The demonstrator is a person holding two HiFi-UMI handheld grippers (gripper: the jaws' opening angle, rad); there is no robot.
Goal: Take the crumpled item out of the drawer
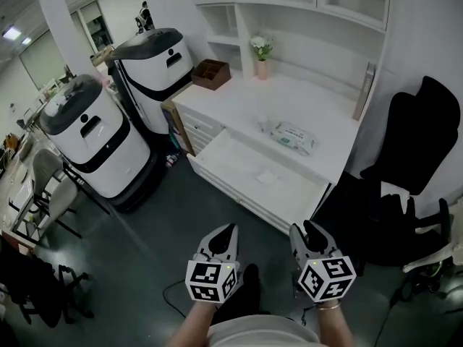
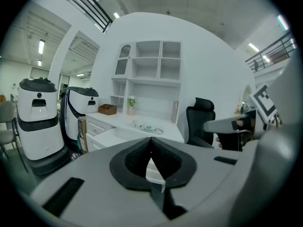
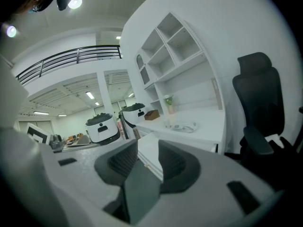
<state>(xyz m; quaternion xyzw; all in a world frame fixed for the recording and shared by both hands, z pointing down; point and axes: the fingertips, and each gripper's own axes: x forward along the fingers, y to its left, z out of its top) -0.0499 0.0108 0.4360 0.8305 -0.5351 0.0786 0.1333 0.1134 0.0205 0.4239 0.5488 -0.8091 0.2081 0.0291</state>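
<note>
Fingers: L gripper (image 1: pixel 228 230) shut, R gripper (image 1: pixel 304 231) open & empty; crumpled item (image 1: pixel 266 177) lies ahead in drawer (image 1: pixel 239 196), so best centre R jaws over it.

White desk (image 1: pixel 239 96), drawer (image 1: pixel 228 150) and shelves (image 1: pixel 289 16); white crumpled item (image 1: pixel 265 176); black chair (image 1: pixel 423 132); brown box (image 1: pixel 211 73); white, black-banded robots (image 1: pixel 98 139); dark grey floor (image 1: pixel 159 244); black-and-white square markers on left gripper (image 1: pixel 229 230) and right gripper (image 1: pixel 309 230).

White drawer (image 1: pixel 230 152) stands pulled fully open. Small white crumpled item (image 1: pixel 266 176) lies on its floor, near centre.
</note>
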